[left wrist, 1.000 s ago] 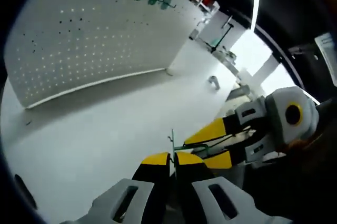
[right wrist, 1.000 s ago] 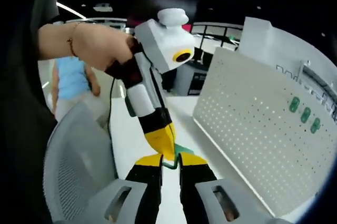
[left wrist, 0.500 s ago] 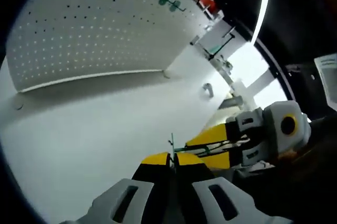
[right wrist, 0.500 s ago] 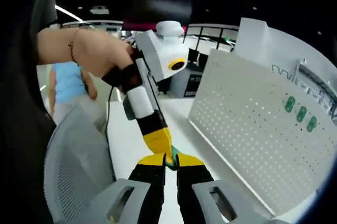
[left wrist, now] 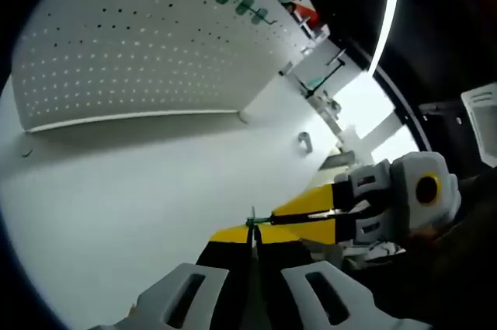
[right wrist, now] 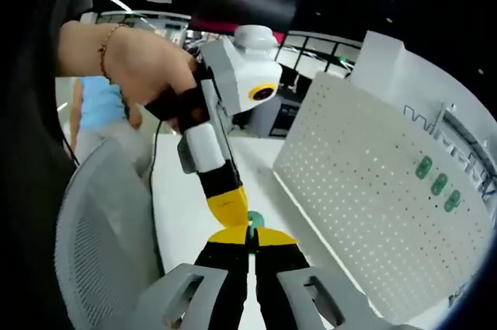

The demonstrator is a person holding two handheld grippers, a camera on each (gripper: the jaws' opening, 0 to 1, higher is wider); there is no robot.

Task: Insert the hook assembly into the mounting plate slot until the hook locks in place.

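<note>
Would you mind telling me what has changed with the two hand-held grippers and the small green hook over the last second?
The right hand-held gripper has closed its jaws tighter on the green hook, the gap between the yellow tips nearly gone. The left hand-held gripper stays shut on the same hook, tip to tip with the other. The pegboard keeps its three green hooks; only the cameras shifted.

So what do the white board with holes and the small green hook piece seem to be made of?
White perforated board: likely painted sheet metal, matte; thin, with even rows of holes. Small green hook piece: looks like glossy plastic on thin wire, though it is too small to be sure.
</note>
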